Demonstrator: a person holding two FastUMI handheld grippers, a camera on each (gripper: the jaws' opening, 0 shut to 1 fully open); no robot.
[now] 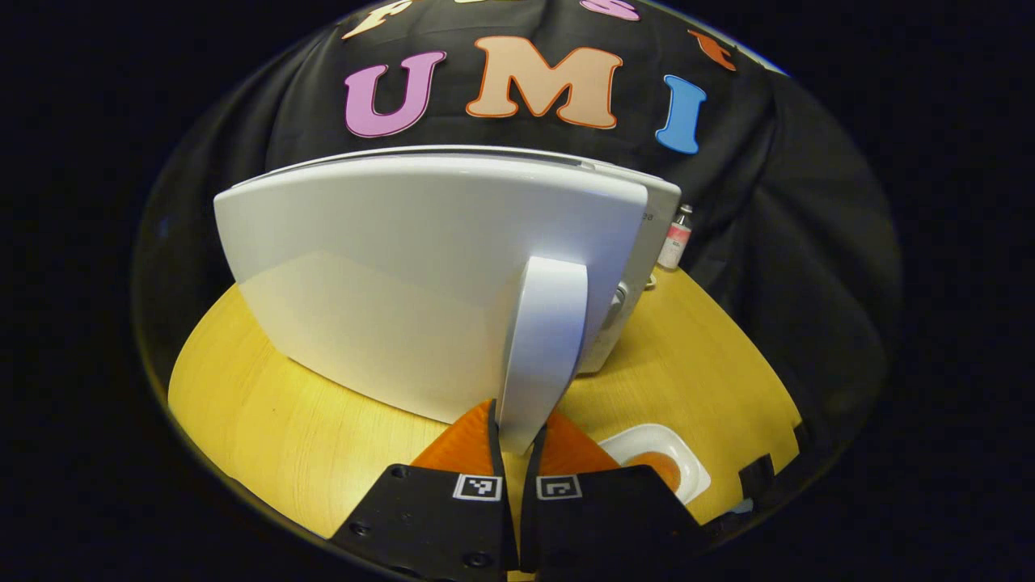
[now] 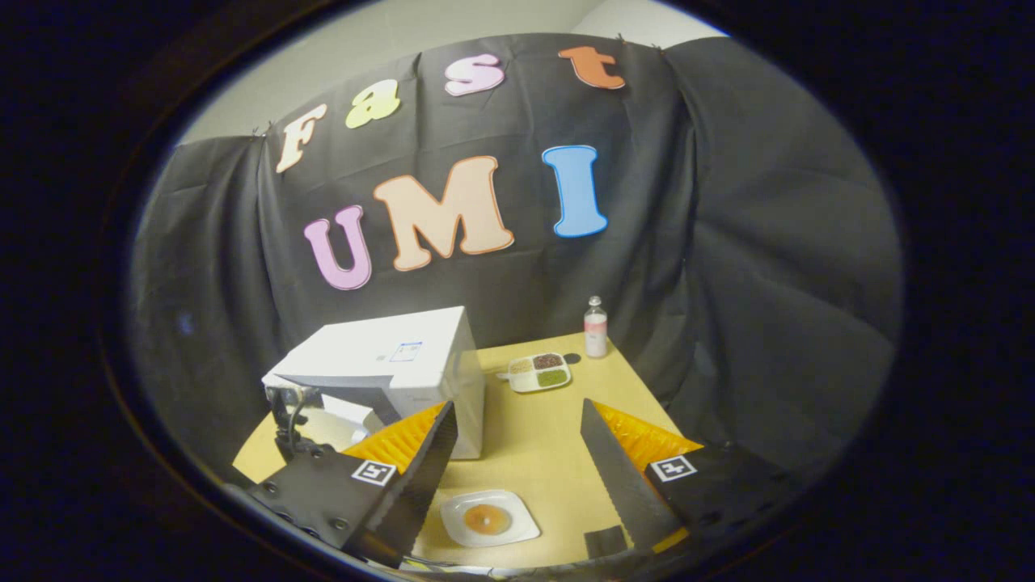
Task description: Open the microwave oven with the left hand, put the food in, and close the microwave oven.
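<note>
Yellow table (image 2: 558, 428): L gripper (image 1: 517, 436) clenched on microwave (image 2: 388, 356) door handle (image 1: 543, 347), door swung partway open; R gripper (image 2: 517, 461) spread, empty, above plate w/ food (image 2: 487, 518) near front edge; loading & closing not yet done.

In the right gripper view we see the microwave (image 2: 388, 364) standing on the left of the surface (image 2: 550, 428), its door (image 2: 335, 386) swung out. Right of it, farther back, lies a divided tray (image 2: 539, 371), with a bottle (image 2: 596, 326) behind that by the wall. Nearest us, before the microwave's right corner, sits a plate (image 2: 489, 518) carrying food (image 2: 487, 519).
</note>
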